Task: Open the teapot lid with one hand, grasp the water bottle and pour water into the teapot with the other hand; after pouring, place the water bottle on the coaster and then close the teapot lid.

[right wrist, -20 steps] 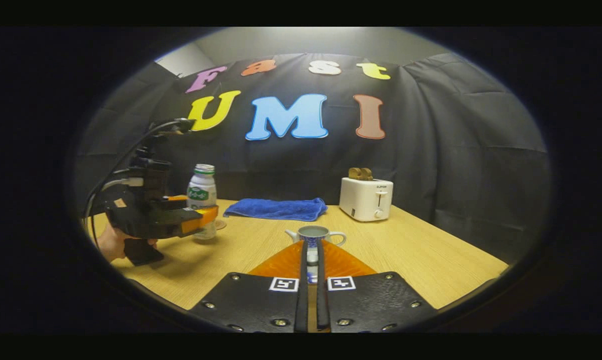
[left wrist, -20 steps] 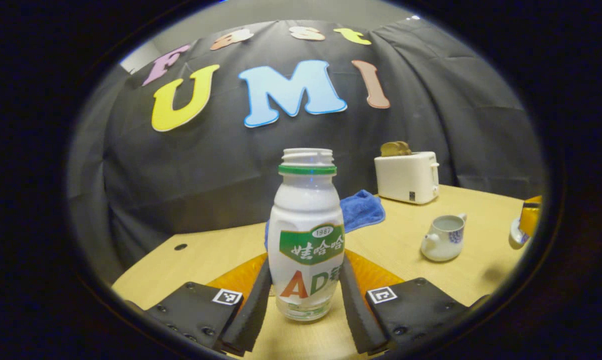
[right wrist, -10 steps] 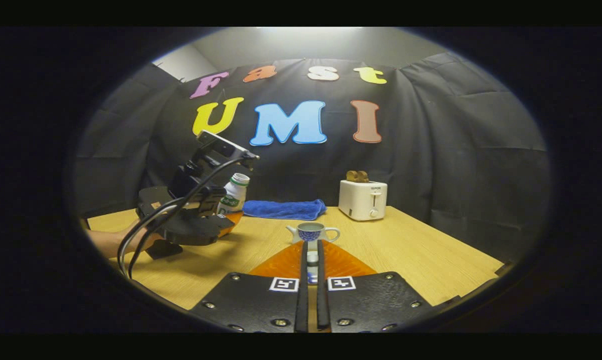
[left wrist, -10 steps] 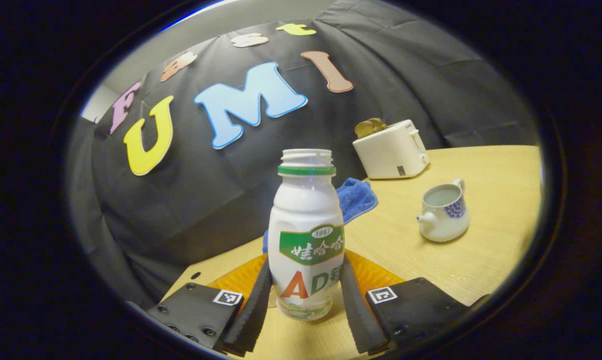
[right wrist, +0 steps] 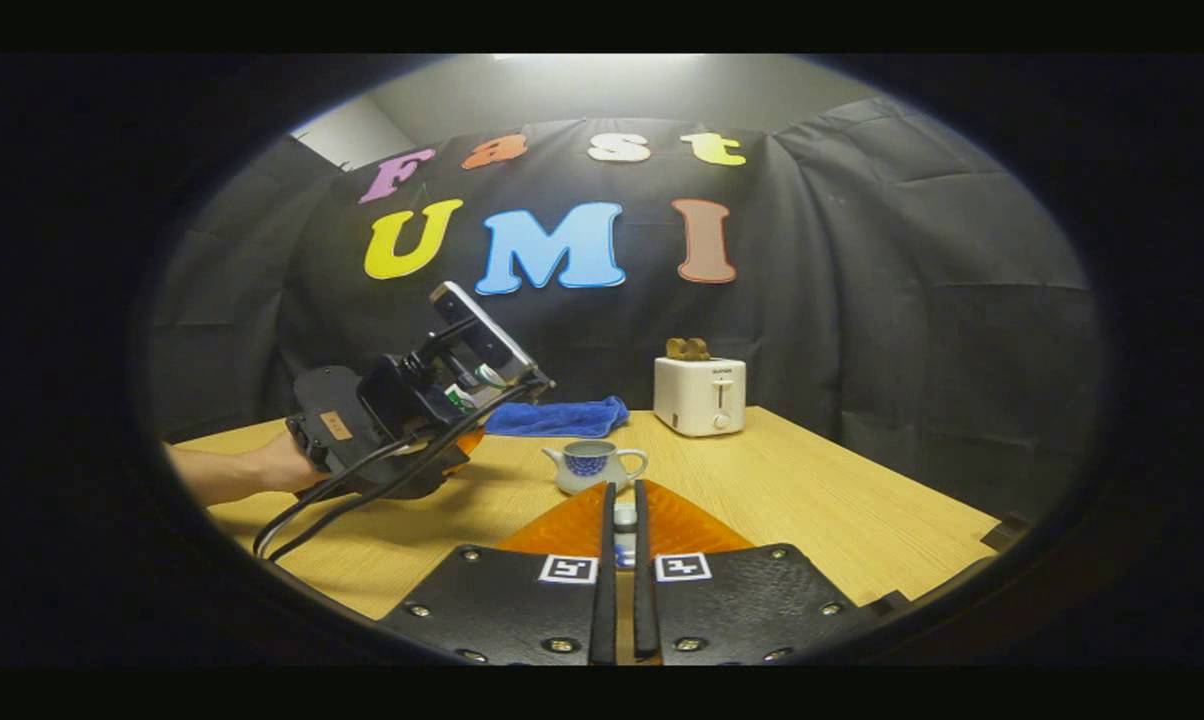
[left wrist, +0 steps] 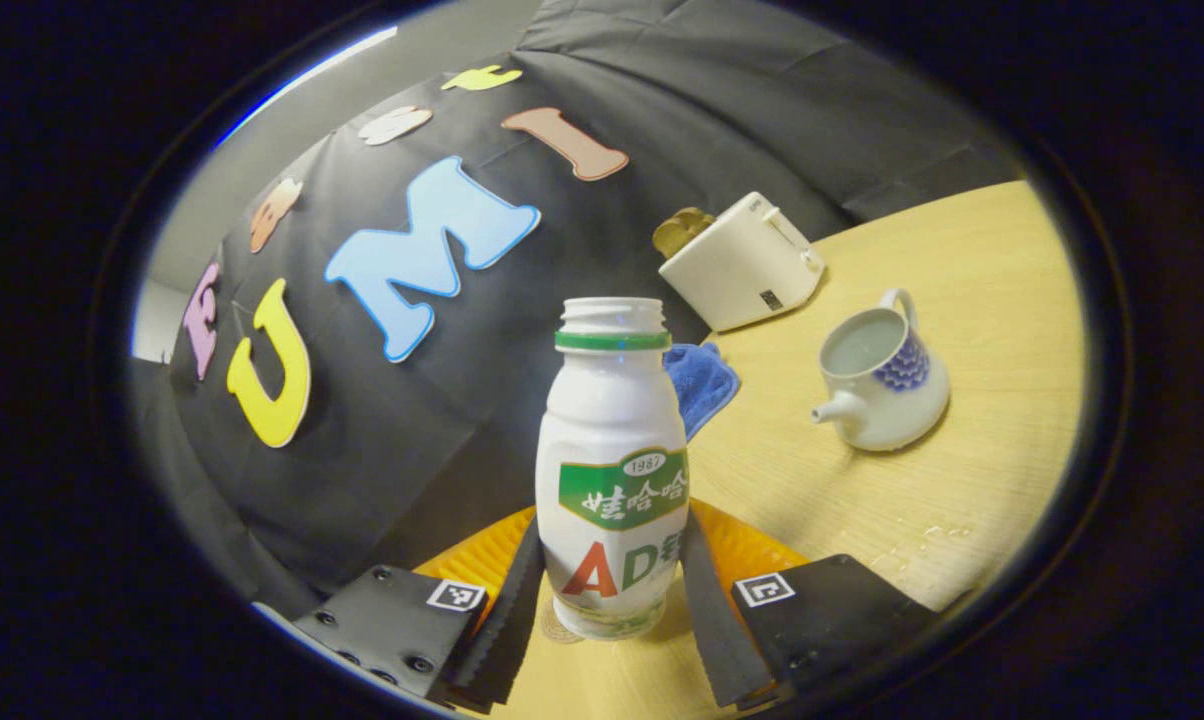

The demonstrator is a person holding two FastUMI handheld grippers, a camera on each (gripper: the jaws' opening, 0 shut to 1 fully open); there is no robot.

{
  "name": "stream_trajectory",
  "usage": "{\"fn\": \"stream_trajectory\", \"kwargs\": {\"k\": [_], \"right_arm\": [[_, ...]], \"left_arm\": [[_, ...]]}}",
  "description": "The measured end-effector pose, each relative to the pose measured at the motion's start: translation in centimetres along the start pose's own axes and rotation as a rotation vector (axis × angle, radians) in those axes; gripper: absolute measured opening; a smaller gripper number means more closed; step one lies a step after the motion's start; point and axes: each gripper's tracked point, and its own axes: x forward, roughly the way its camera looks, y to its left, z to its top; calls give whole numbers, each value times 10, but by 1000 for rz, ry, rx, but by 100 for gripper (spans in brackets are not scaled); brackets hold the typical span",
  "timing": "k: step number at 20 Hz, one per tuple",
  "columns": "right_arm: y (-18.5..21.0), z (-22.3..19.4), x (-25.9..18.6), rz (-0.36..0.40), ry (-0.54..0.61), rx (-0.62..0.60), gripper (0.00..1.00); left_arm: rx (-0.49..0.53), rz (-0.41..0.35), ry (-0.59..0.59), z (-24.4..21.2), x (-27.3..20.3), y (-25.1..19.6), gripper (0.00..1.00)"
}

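My left gripper (left wrist: 610,528) is shut on a white, uncapped water bottle (left wrist: 612,420) with a green neck ring. It holds the bottle off the table, tilted toward the teapot. The white and blue teapot (left wrist: 877,375) stands on the wooden table (left wrist: 992,300) to the right, lidless and with liquid inside. Below the bottle's base shows a small round coaster (left wrist: 557,632). In the right gripper view, my right gripper (right wrist: 622,492) is shut on the teapot lid (right wrist: 623,518), near side of the teapot (right wrist: 594,466). The left gripper (right wrist: 457,430), in a hand, leans toward it from the left.
A white toaster (right wrist: 700,395) with toast in its slots stands at the back of the table. A folded blue towel (right wrist: 557,415) lies left of it by the wall. A cable (right wrist: 342,490) trails from the left gripper over the table (right wrist: 862,520).
The left gripper lifted the bottle off the table, carried it right toward the teapot and tilted it more and more. The right gripper stayed shut on the lid, almost still.
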Motion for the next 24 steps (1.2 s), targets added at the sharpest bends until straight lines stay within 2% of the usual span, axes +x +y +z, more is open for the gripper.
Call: {"fn": "stream_trajectory", "kwargs": {"k": [6,7,8,9,23,24], "right_arm": [[0,-7,-3,2,26,106,7],[-4,-9,-2,-9,26,99,7],[-7,-10,-2,-15,29,97,15],[-9,-11,-2,-16,33,102,7],[-22,-17,-4,-30,41,105,7],[-22,-18,-5,-29,40,102,7]], "left_arm": [[100,-9,27,-2,6,-11,82],[121,-11,28,-1,7,-13,70],[146,-10,25,1,8,-13,76],[172,-8,20,4,9,-13,76],[473,-1,0,24,16,-19,76],[488,-2,2,24,16,-20,82]]}}
